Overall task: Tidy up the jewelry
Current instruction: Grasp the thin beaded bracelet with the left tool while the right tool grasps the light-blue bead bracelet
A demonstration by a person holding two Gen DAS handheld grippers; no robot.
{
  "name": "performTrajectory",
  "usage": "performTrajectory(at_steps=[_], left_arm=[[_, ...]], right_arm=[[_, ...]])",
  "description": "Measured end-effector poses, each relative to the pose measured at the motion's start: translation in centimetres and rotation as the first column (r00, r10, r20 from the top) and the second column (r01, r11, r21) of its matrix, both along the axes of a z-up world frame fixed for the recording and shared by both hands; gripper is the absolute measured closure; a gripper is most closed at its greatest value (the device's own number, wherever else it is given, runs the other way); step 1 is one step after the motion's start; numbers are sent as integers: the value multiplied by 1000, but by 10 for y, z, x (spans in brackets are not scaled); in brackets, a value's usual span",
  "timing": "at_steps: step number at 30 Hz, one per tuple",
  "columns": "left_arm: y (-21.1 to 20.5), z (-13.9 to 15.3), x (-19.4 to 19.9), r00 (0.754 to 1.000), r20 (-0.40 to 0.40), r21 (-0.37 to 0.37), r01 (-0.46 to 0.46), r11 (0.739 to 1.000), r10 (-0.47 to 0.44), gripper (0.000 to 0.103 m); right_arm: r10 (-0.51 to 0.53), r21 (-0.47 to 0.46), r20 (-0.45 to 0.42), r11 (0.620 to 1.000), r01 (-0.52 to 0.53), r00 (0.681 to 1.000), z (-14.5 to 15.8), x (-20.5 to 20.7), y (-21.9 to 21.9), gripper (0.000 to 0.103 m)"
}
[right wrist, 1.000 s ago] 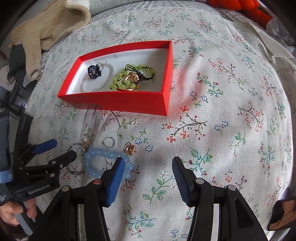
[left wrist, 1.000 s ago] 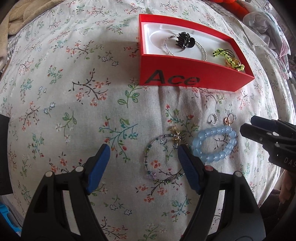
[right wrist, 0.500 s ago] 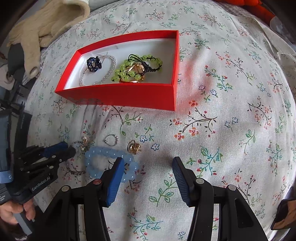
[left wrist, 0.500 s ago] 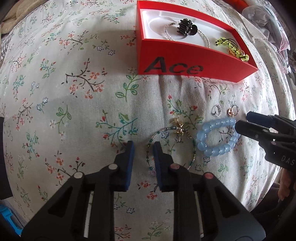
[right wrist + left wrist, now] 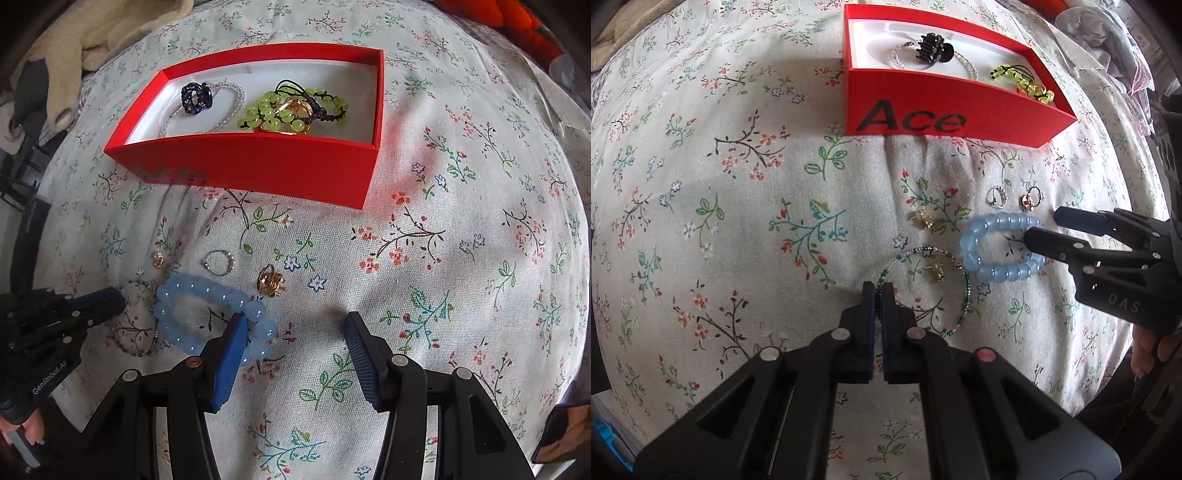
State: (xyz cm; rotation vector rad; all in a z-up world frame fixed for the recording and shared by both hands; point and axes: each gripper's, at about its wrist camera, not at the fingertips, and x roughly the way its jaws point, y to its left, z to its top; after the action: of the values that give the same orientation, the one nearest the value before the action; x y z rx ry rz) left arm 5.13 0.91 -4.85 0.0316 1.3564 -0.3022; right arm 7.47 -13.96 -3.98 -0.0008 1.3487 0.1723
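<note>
A red box [image 5: 945, 122] [image 5: 258, 166] holds a black hair claw [image 5: 932, 48], a pearl bracelet [image 5: 221, 107] and a green bead bracelet [image 5: 291, 109]. On the floral cloth lie a thin green beaded bangle [image 5: 960, 295], a blue bead bracelet [image 5: 1001, 251] [image 5: 207, 314], two gold earrings [image 5: 923, 219], a silver ring [image 5: 220, 263] and a gold ring [image 5: 271, 284]. My left gripper [image 5: 878, 291] is shut on the bangle's left rim. My right gripper [image 5: 295, 332] is open, its left finger over the blue bracelet's right side.
The cloth [image 5: 461, 221] is a rounded cushion falling away at the edges. A beige garment [image 5: 92, 33] lies at the back left, and something orange [image 5: 517, 26] at the back right.
My left gripper closed from wide open onto the bangle's left rim. One gold earring now lies inside the bangle's loop. My right gripper moved forward over the blue bracelet's right side.
</note>
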Motion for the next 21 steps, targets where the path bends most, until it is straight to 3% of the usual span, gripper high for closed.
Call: performTrajectory(at_steps=[6,11,13,21], left_arm=[[4,17,2,1000,26,-13,-4,1000,4,100],[0,21,7,999,51,-2,5,1000,-5,100],[-1,24,7,998,58,-17,8,1000,-7,100],[3,40,3,996,93,-59,-4,998,10,100]], right_arm=[[35,-27,22,999,-34,999,-4,-4,5,51],[77,-24,33,997,-76,996,-4,-14,9,74],[85,-13,31,996,-85,996,-5,-16,11,91],[67,54,47,996,-70,997,5,-24,-2,91]])
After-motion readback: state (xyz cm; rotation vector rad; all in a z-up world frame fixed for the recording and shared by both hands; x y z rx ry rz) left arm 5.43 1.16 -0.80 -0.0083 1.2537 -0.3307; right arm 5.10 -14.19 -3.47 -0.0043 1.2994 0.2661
